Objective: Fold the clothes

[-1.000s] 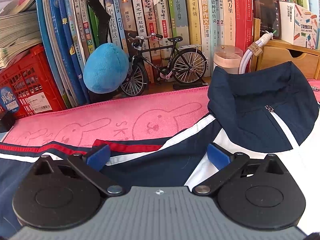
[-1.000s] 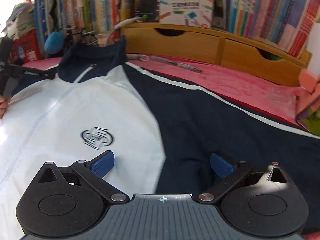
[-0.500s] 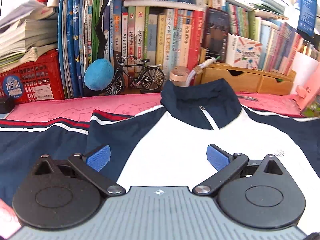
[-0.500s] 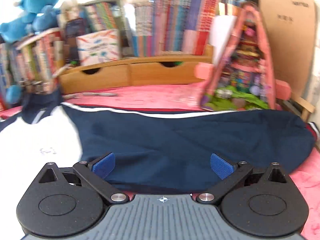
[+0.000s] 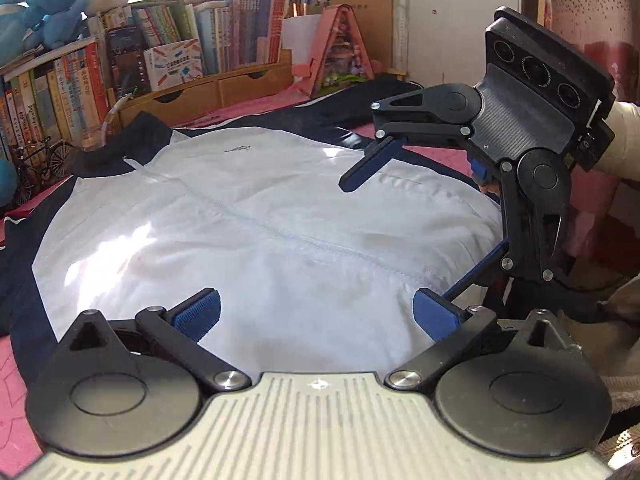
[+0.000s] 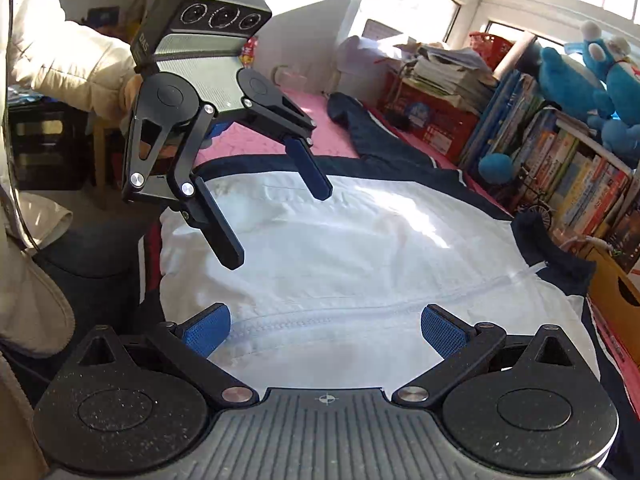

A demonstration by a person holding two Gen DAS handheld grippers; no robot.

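A white jacket (image 5: 240,240) with navy sleeves and a navy collar (image 5: 132,140) lies zipped and flat on the pink mat (image 5: 248,106). My left gripper (image 5: 316,316) hovers open over the lower white front, holding nothing. My right gripper (image 5: 394,240) hangs open at the right over the same end, its fingers pointing down-left. In the right wrist view the jacket (image 6: 360,248) spreads away toward its collar (image 6: 552,252). There my right gripper (image 6: 326,332) is open above the zip line. The left gripper (image 6: 280,228) is open too, above the hem.
Books (image 5: 60,92) and wooden drawers (image 5: 192,96) line the far edge. A pink toy house (image 5: 340,56) stands behind the right sleeve. A red crate (image 6: 436,120), blue plush ball (image 6: 496,168) and model bicycle (image 6: 536,200) sit by the shelf. A cream sleeve (image 6: 72,64) holds the left gripper.
Both grippers have pulled back from the collar and sleeves to the jacket's lower end and turned to face one another. Both stayed open; the jacket has not moved.
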